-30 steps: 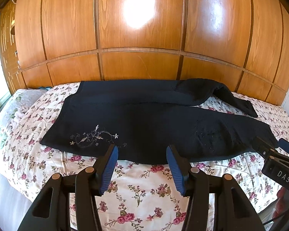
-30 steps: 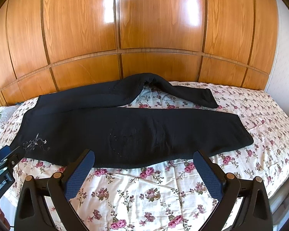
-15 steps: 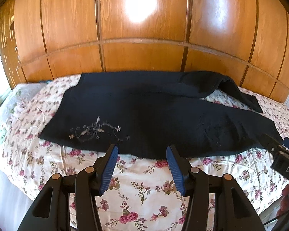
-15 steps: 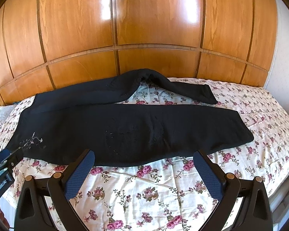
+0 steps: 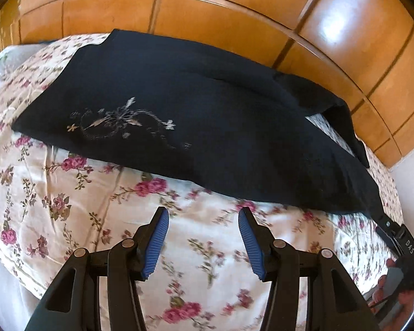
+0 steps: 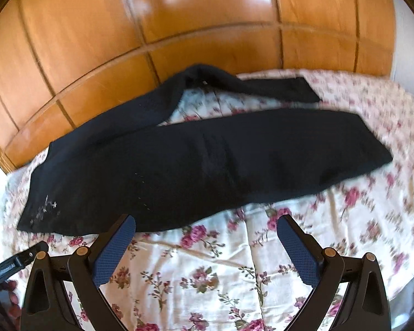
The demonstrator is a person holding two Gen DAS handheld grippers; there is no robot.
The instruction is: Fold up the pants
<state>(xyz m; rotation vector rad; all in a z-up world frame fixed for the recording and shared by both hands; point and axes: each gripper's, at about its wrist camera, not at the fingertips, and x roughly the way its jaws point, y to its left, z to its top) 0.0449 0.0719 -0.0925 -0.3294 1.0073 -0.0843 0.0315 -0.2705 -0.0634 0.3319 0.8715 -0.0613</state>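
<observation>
**Both grippers dip toward the near edge of the pants**

Since a second ago both grippers have tilted down and drawn closer to the bed, so the black pants [image 5: 207, 127] now fill more of each view and the wooden headboard [image 5: 234, 13] has slid toward the top. The pants lie in the same place, spread flat across the floral bedsheet [image 5: 69, 207], waist end to the left with pale embroidery [image 5: 118, 122], the far leg [image 6: 256, 85] bent at the headboard and splayed apart from the near one.

Writing is scarce. On the right gripper's body, seen at the right edge of the left wrist view, the letters "DAS" [image 5: 408, 244] can be read; the label on the left gripper's body in the right wrist view is too blurred to make out.

The left gripper [image 5: 203, 241] points steeply down at bare sheet just short of the pants' near edge, its blue pads apart with nothing between them. The right gripper [image 6: 206, 244] is angled likewise, jaws spread wider and empty, its left fingertip [image 6: 124, 224] overlapping the fabric's near edge in the picture; contact cannot be told. Fingers [image 5: 386, 284] of the person's right hand show at its handle.
</observation>
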